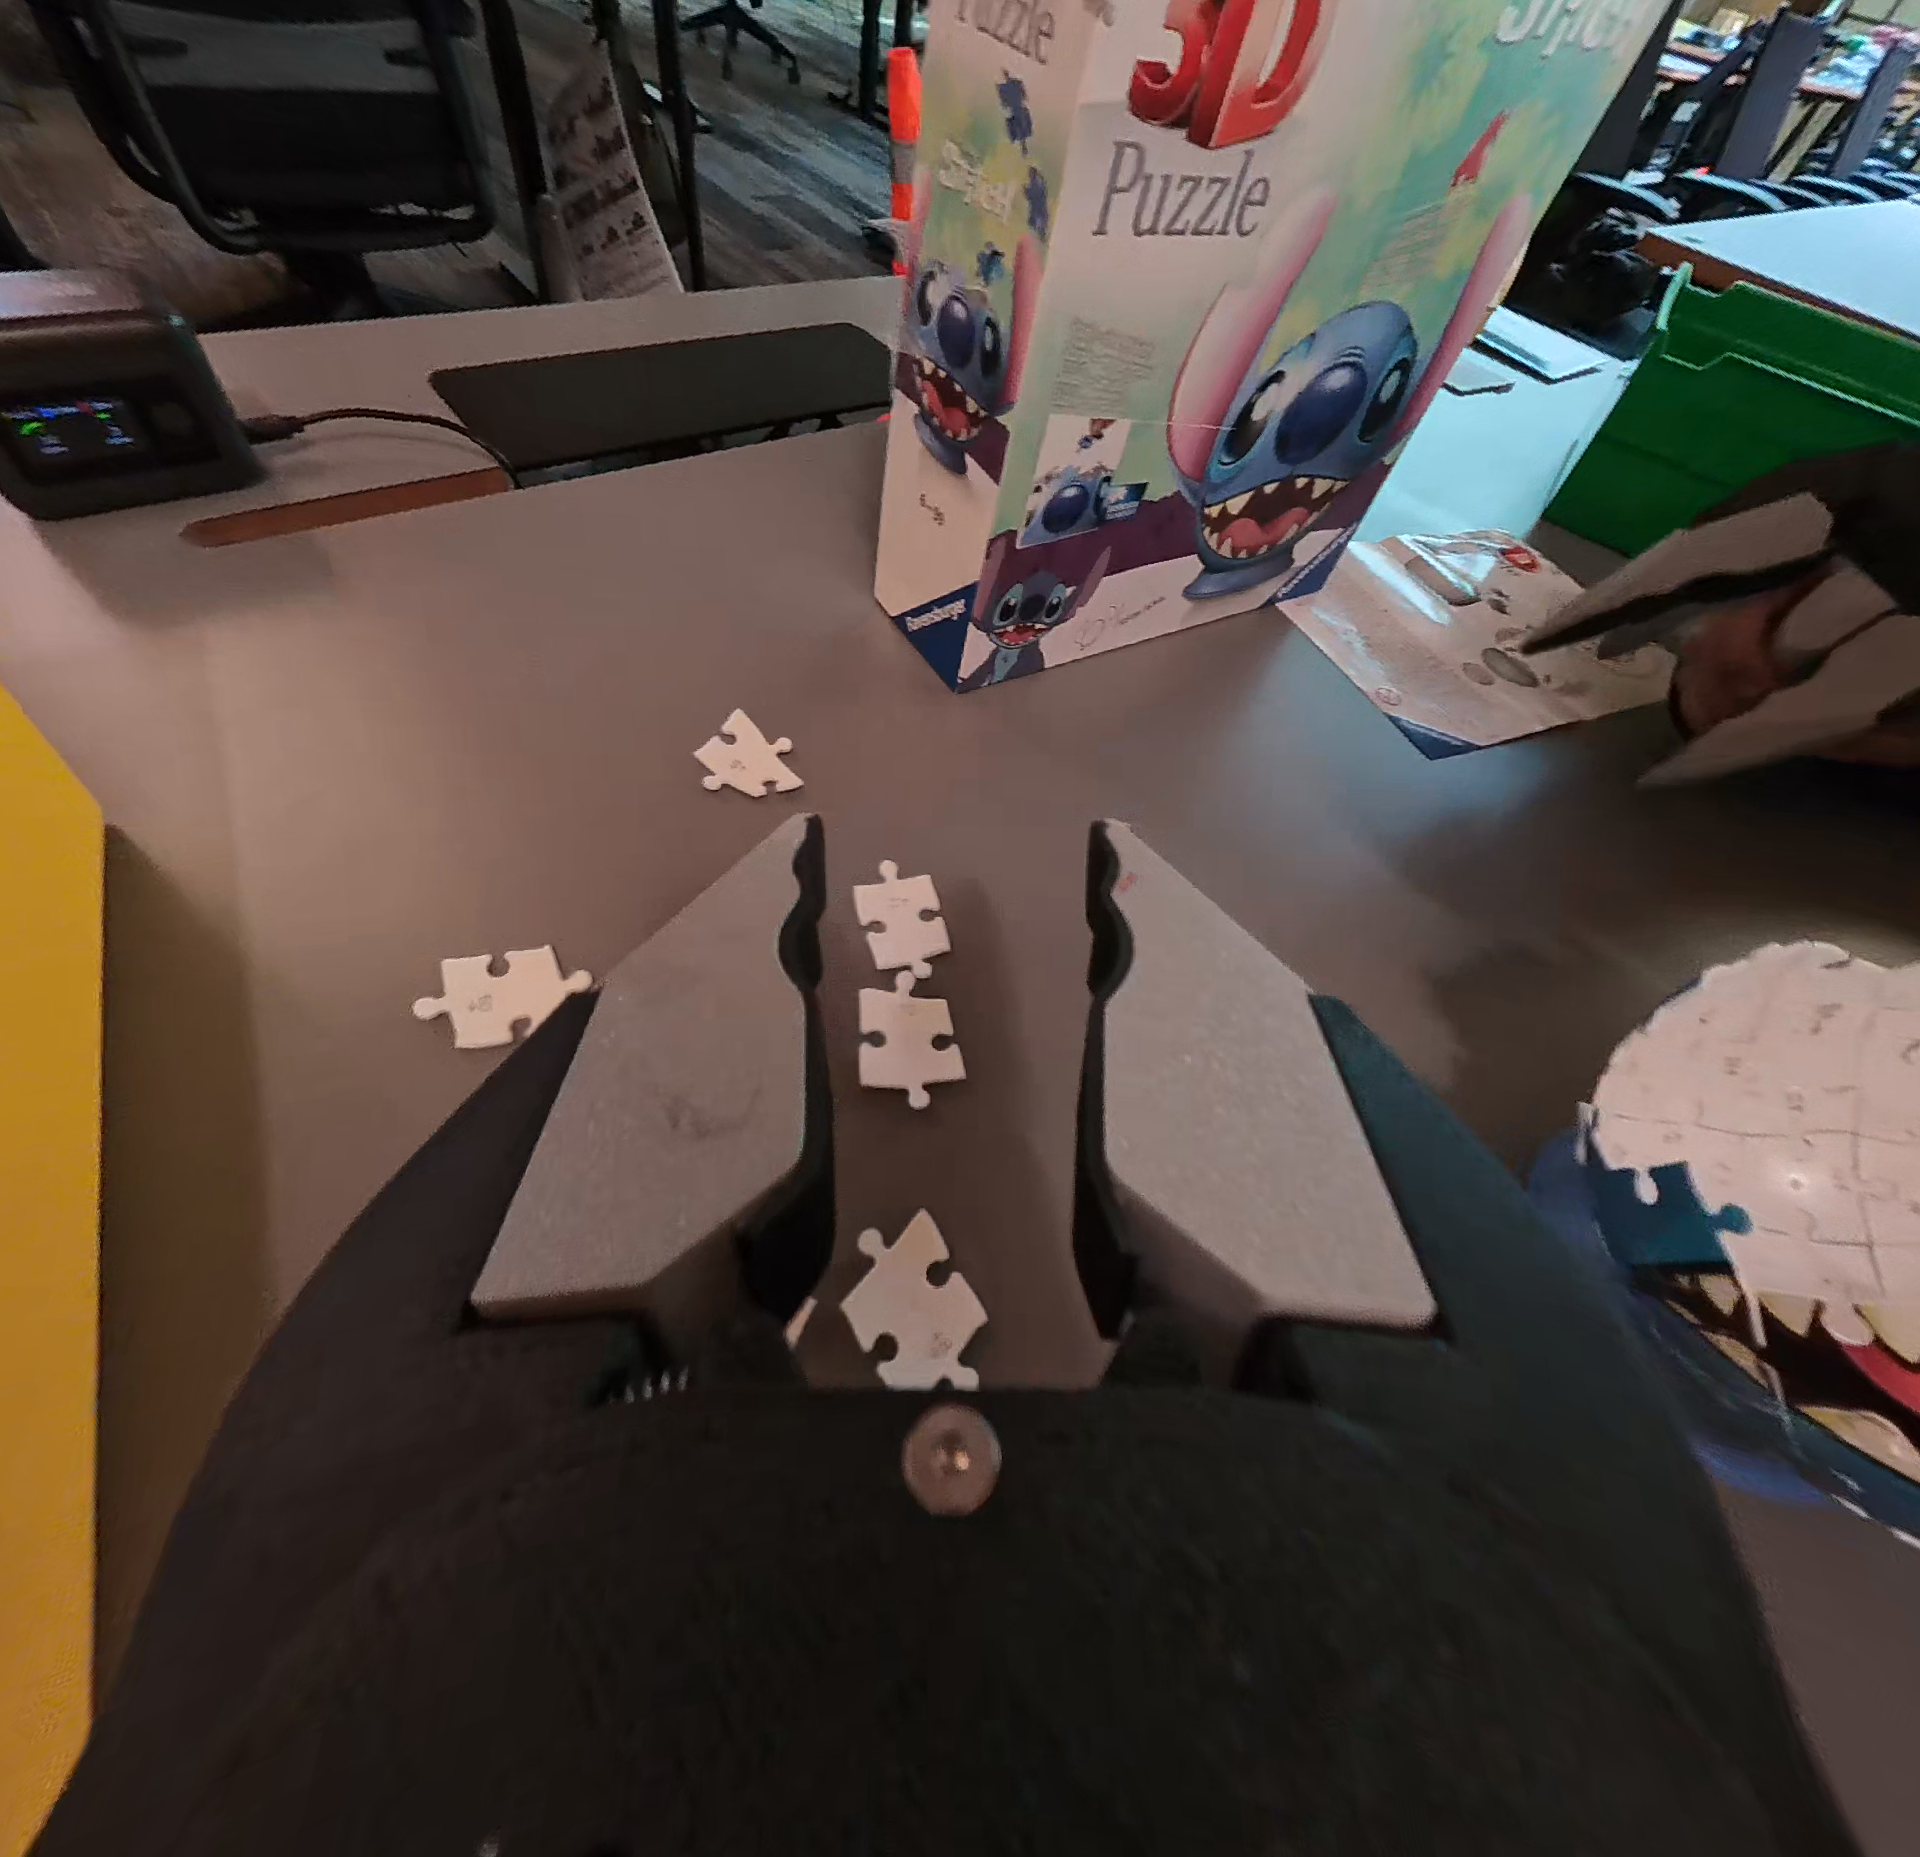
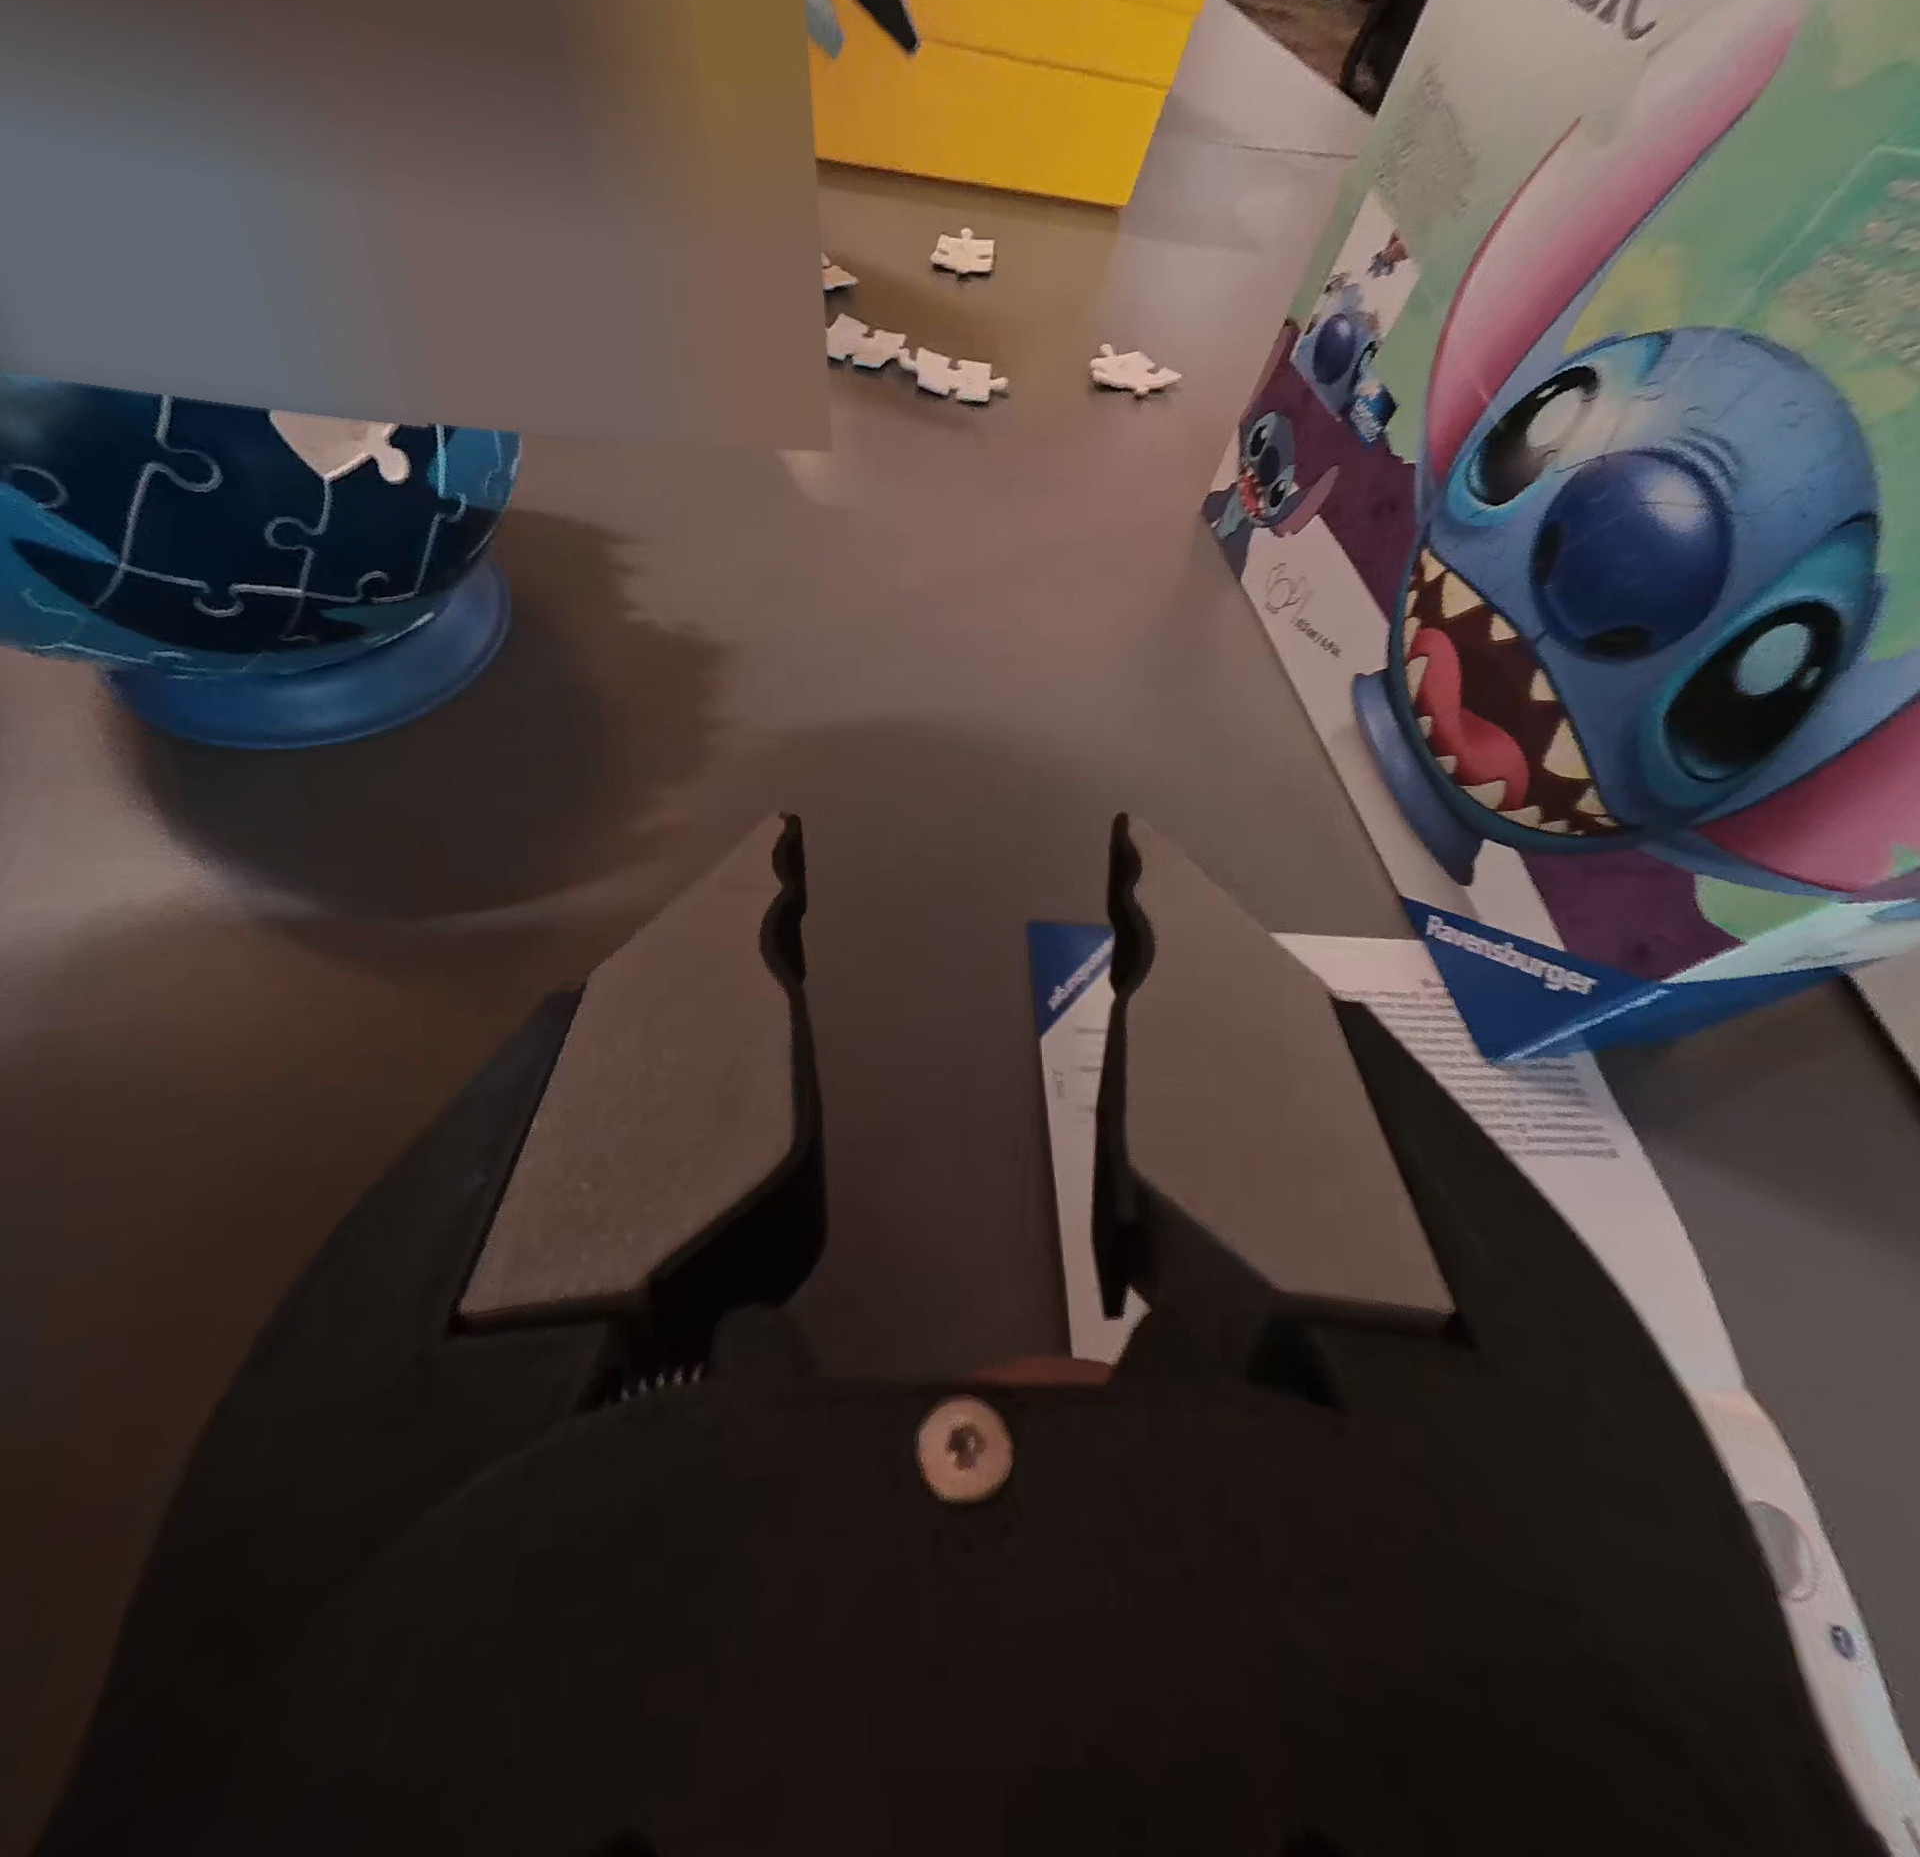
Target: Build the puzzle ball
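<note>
Yellow bin (image 2: 1013, 93) sits beyond loose white puzzle pieces (image 2: 914, 358) on the table.

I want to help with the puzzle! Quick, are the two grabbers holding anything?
Left gripper: open, holding nothing, above loose puzzle pieces.
Right gripper: open, holding nothing, over the table.

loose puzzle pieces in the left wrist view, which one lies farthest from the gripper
The white piece nearest the puzzle box. It lies alone beyond the left gripper fingertips; the other four sit between the fingers or beside the left one.
</note>
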Available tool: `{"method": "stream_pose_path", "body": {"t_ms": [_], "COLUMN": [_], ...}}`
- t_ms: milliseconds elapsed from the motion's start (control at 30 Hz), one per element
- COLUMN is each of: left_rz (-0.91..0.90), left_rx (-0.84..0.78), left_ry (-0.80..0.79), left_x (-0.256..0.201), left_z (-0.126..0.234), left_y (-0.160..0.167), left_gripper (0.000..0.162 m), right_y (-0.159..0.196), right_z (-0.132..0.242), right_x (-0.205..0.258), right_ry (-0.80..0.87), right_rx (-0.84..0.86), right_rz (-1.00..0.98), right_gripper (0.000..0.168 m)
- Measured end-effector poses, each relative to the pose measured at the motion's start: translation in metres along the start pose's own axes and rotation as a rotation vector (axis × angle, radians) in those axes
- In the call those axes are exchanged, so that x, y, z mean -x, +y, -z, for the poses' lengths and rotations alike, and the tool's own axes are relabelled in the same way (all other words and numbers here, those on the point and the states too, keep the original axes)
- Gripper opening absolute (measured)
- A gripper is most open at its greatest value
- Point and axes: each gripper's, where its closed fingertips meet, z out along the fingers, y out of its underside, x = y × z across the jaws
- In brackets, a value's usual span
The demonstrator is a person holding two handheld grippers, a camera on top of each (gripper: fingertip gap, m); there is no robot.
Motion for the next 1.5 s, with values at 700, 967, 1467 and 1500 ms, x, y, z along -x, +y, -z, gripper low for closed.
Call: {"method": "stream_pose_path", "body": {"t_ms": [700,967,1467,1500], "left_rz": [0.023,0.054,-0.041,-0.053], "left_rx": [-0.02,-0.022,-0.05,-0.066], "left_ry": [-0.087,-0.107,-0.003,0.004], "left_x": [0.022,0.033,0.018,0.015], "left_z": [0.008,0.01,0.003,0.003], "left_y": [0.001,0.005,0.006,0.003], "left_gripper": [0.048,0.048,0.051,0.051], "right_y": [0.004,0.002,-0.019,-0.019], "right_z": [-0.007,-0.004,0.002,0.001], "right_x": [0.001,0.001,0.001,0.003], "right_ry": [-0.048,-0.068,-0.156,-0.165], "right_rx": [0.016,-0.004,-0.151,-0.147], "right_rz": [-0.035,-0.058,-0.189,-0.186], "right_gripper": [0.04,0.04,0.041,0.041]}}
